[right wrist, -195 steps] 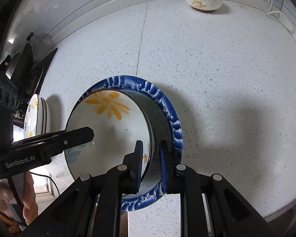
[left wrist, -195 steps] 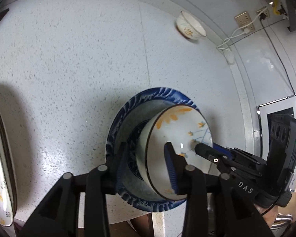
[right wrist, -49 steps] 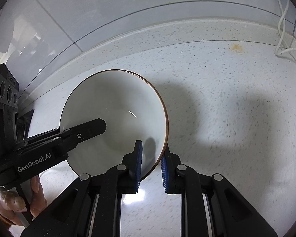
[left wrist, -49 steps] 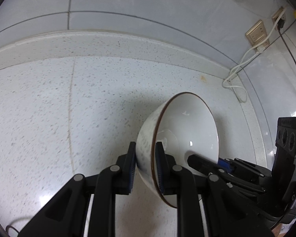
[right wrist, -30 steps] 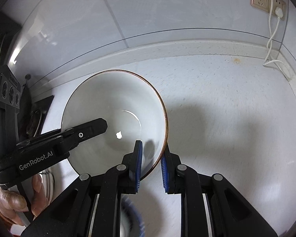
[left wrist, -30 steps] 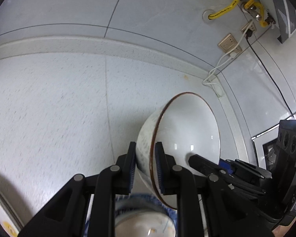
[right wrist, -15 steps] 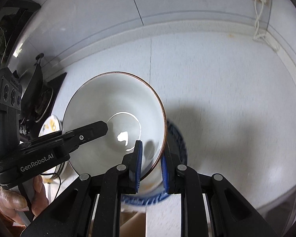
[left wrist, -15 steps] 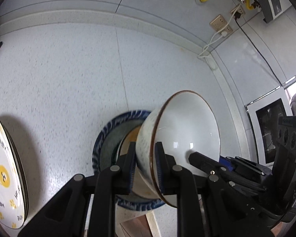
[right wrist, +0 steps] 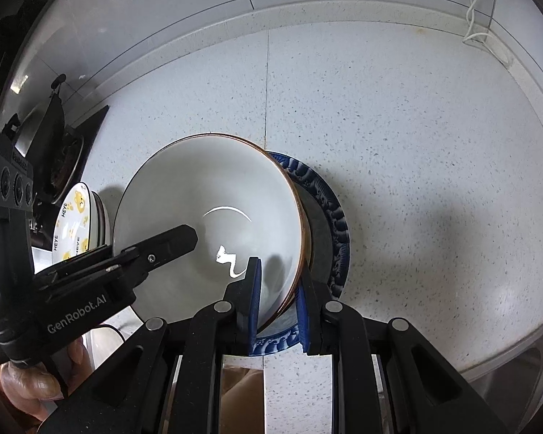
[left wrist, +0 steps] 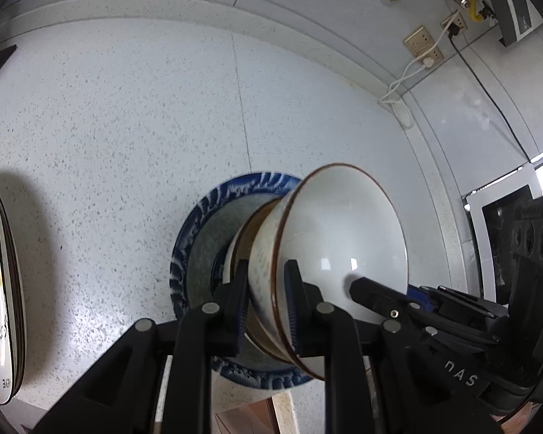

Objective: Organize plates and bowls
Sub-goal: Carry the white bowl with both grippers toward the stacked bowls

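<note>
**Both grippers pinch one white bowl above the blue plate**

You have both grippers angled steeply down toward the speckled countertop [right wrist: 434,152], one on each side of the same bowl. Your left gripper [left wrist: 268,302] comes in from the near-left rim, and its jaws stand only a narrow gap apart, clamped on the wall of the white bowl with the brown rim [left wrist: 340,238], one pad inside and one outside. Your right gripper [right wrist: 276,296] grips the opposite rim the same way, nearly closed, blue pads pressed on either face of the bowl wall. Your hand [right wrist: 32,379] shows at the lower left of the right wrist view, wrapped around the left gripper's handle.

The white bowl sits low over the blue-patterned plate [right wrist: 335,213], nested into another bowl [left wrist: 244,238] whose rim peeks out beneath it; whether the two touch, you cannot tell. A stack of bear-print plates [right wrist: 74,217] lies to the left, well apart from the blue one.
</note>
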